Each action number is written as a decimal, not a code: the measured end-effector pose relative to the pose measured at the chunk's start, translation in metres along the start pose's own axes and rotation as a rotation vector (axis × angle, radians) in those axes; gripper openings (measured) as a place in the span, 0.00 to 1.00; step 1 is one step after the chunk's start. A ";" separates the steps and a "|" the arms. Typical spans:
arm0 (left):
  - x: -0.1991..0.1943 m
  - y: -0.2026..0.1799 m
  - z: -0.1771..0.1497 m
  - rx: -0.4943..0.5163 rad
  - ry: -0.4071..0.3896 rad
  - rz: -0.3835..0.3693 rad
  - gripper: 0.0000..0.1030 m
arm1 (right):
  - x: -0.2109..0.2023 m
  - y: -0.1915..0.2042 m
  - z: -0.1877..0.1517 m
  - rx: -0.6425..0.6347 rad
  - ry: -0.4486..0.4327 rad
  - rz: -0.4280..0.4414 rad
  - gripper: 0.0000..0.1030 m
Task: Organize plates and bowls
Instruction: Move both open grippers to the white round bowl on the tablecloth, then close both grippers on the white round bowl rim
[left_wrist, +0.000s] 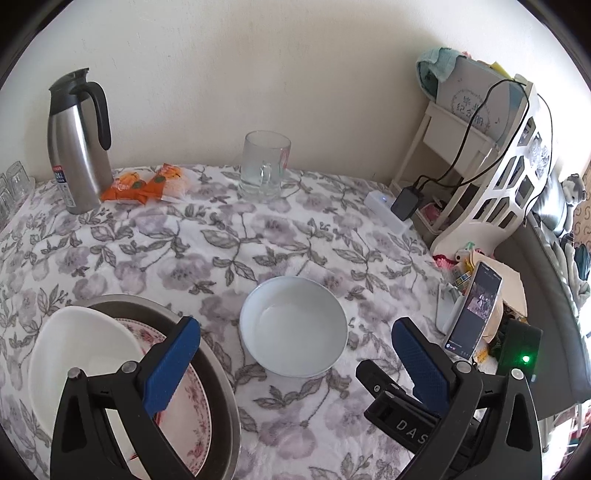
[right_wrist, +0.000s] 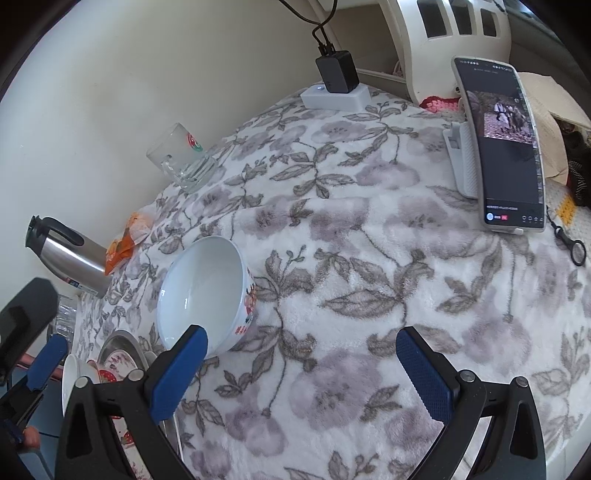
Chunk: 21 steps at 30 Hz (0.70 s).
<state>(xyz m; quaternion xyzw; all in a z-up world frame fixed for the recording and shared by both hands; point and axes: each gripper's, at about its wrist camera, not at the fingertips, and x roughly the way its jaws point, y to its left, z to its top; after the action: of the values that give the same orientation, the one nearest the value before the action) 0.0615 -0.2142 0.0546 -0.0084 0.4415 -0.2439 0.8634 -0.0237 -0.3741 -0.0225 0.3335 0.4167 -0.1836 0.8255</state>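
Partly done, by the look of it: a metal basin (left_wrist: 221, 387) at the near left of the surface (left_wrist: 258, 240) already holding a floral plate (left_wrist: 192, 398) and a white bowl (left_wrist: 85, 354) tipped against its side, with one more bowl (left_wrist: 293, 326), white inside and printed red on its outer wall, standing alone on the flowered cloth just right of the basin. Left to do, probably: gathering that lone bowl in with the rest, and perhaps straightening the leaning pieces. Left tool (left_wrist: 295, 354) spread wide and empty, hovering just short of the lone bowl, which sits centred between and slightly beyond the two blue pads, touching neither. Right tool (right_wrist: 301, 365) likewise wide apart with nothing in it, over bare cloth right of the same bowl, its left pad overlapping the bowl's near rim in the right wrist view, though contact there cannot be told. Well beyond the bowl, against the wall: a glass mug (left_wrist: 264, 166), a steel flask (left_wrist: 75, 147) and orange snack packets (left_wrist: 147, 184); to the bowl's right, a propped phone (right_wrist: 506, 147).
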 end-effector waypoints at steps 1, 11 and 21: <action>0.004 -0.001 -0.001 0.002 0.004 0.004 1.00 | 0.001 0.001 0.000 0.000 -0.003 0.007 1.00; 0.034 -0.005 -0.002 -0.017 0.057 0.007 0.99 | 0.008 0.013 0.001 -0.048 -0.032 0.057 1.00; 0.059 0.005 0.001 -0.058 0.079 0.006 0.91 | 0.027 0.021 0.002 -0.073 -0.013 0.045 0.78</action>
<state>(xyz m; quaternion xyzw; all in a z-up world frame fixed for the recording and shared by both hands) 0.0937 -0.2357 0.0092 -0.0225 0.4822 -0.2287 0.8454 0.0054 -0.3616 -0.0356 0.3112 0.4102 -0.1517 0.8437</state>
